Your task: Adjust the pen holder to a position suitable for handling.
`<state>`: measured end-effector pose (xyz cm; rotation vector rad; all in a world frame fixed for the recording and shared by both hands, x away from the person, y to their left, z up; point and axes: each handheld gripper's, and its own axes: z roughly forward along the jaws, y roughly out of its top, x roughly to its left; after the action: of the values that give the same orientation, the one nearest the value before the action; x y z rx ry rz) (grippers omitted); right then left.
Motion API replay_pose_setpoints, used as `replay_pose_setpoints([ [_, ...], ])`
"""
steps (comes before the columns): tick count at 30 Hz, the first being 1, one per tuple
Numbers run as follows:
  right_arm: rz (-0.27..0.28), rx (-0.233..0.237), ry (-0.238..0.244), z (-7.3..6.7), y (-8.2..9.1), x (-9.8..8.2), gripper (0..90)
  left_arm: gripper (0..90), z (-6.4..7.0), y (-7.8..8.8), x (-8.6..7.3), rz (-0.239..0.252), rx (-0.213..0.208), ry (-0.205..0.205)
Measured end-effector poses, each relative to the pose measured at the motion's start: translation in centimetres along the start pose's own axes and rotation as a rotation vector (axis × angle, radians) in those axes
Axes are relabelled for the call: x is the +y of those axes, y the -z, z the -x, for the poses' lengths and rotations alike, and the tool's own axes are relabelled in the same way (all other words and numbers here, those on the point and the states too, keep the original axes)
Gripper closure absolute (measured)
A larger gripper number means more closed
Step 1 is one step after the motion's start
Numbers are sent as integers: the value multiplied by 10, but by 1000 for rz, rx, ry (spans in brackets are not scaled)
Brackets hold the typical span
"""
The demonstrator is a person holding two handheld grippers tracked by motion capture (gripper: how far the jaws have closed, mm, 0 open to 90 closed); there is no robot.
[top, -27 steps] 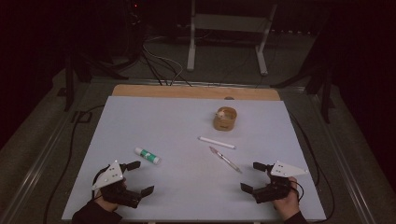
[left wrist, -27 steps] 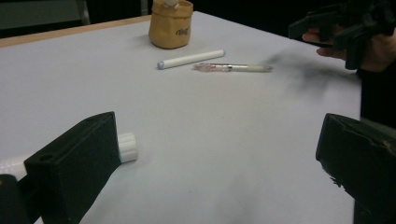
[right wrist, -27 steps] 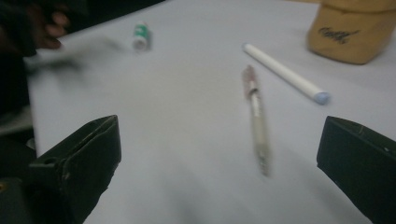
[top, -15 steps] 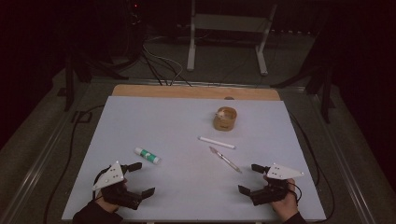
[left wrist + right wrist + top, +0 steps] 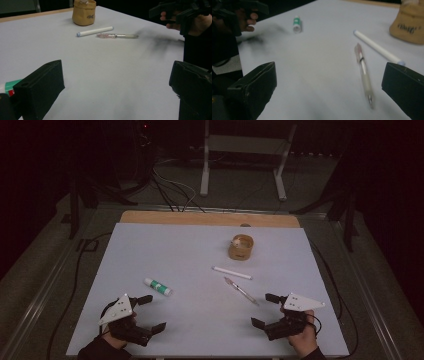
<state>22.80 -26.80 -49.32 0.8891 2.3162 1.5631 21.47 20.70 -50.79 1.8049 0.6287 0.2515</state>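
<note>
1. At the table's near right, the right gripper (image 5: 266,310) holds its jaws spread, empty.
2. Just beyond them to the far left lies the pen (image 5: 241,291), long axis pointing toward the jaws.
3. The left gripper (image 5: 152,313), also spread, is farther off.

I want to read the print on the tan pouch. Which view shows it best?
The left gripper view: the tan pouch faces it, sharp, print visible. The right gripper view crops and blurs it; the high view shows it small.
</note>
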Motion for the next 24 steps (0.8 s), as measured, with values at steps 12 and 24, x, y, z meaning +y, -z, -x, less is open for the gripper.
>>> replay_pose_setpoints([
  [12, 54, -9, 32, 5, 3, 40, 0, 2, -1, -1, 0, -2, 0, 3],
  [24, 113, -30, 55, 22, -4, 81, 0, 2, -1, -1, 0, 4, -2, 4],
])
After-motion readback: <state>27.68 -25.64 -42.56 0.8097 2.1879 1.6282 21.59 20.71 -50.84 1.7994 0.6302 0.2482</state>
